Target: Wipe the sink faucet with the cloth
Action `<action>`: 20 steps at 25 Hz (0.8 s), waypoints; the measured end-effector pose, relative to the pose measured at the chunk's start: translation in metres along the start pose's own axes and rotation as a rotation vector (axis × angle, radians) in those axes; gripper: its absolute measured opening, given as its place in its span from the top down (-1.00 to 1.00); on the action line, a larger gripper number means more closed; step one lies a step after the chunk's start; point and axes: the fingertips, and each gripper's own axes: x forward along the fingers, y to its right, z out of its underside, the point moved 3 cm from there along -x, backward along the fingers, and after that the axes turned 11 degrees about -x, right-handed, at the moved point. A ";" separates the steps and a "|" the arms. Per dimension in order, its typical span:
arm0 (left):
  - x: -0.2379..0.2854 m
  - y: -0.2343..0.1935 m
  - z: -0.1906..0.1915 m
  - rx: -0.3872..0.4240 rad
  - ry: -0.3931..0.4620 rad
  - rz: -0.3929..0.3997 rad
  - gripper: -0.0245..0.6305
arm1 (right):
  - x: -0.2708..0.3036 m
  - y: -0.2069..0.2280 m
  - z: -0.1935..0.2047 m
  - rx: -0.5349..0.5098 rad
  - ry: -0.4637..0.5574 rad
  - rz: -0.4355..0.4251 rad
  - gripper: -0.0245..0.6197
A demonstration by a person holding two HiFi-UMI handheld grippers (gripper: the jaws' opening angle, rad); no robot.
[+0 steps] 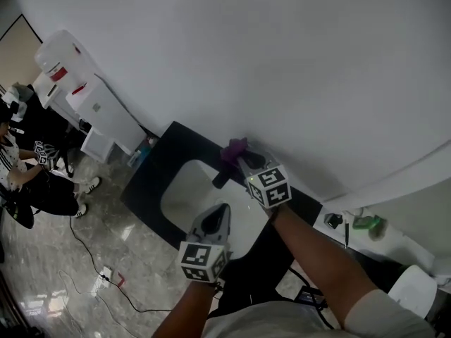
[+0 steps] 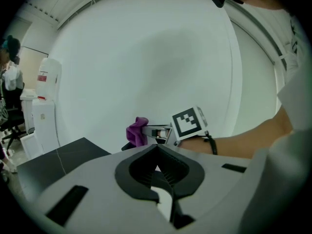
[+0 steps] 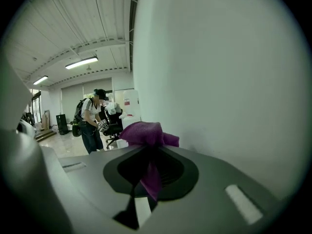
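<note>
In the head view a purple cloth (image 1: 233,148) is bunched at the tip of my right gripper (image 1: 240,160), which is shut on it right above the black faucet (image 1: 221,179) by the wall. The right gripper view shows the cloth (image 3: 145,132) pinched between the jaws of that gripper (image 3: 148,148), a strip hanging down inside them. My left gripper (image 1: 223,209) hovers over the white sink basin (image 1: 184,192), shut and holding nothing. In the left gripper view its jaws (image 2: 157,147) meet, with the cloth (image 2: 137,130) and the right gripper (image 2: 157,131) just ahead.
The sink sits in a black counter (image 1: 151,178) against a white wall. A white water dispenser (image 1: 67,72) stands at the far left, with a seated person (image 1: 32,182) beside it. Cables (image 1: 106,277) lie on the glossy floor. A green object (image 1: 366,222) rests on a white ledge at the right.
</note>
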 end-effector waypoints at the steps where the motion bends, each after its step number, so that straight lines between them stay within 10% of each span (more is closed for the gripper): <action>1: 0.004 -0.006 0.001 -0.006 -0.005 -0.002 0.91 | 0.015 0.004 0.008 -0.005 -0.022 -0.005 0.80; 12: 0.042 -0.058 0.018 -0.060 -0.062 0.002 0.91 | 0.016 -0.001 0.124 0.080 -0.188 -0.004 0.80; 20: 0.045 -0.067 0.018 -0.076 -0.052 -0.002 0.91 | 0.047 0.021 0.099 0.110 0.030 -0.001 0.80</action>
